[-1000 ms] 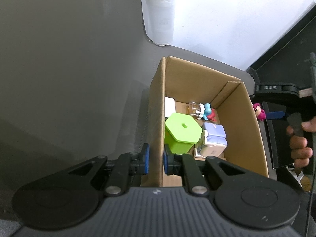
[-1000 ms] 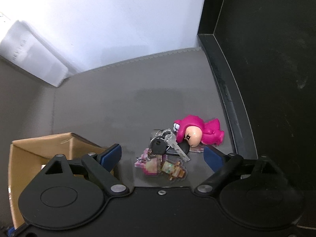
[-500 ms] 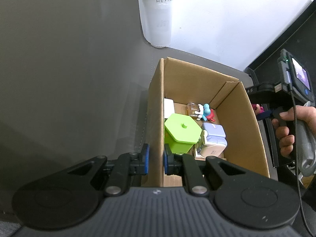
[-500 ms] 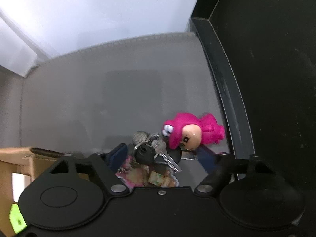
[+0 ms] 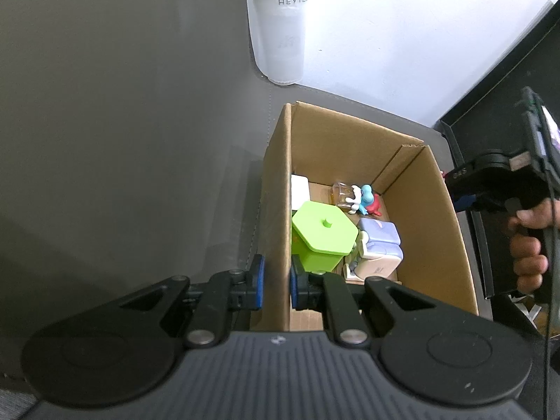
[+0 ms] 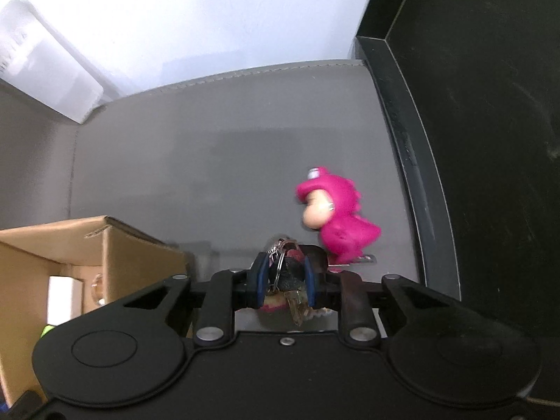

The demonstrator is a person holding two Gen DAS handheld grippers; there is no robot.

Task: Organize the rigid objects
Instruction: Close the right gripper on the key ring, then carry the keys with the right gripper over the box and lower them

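The smooth grey counter [image 6: 210, 175] carried an open cardboard box [image 5: 423, 210], its left wall clamped by the left gripper [image 5: 276, 280]. The right gripper [image 6: 285, 281] had just closed on the metal key bunch [image 6: 283, 273], partly hidden between its pads; the blurred pink figurine [image 6: 336, 220] sat alongside.

Grey tabletop [image 5: 122, 140], white wall [image 5: 402, 35]

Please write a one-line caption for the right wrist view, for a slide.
Right gripper, jaws just closed, grips a key bunch with its pink figure keychain on the grey mat, beside the cardboard box.
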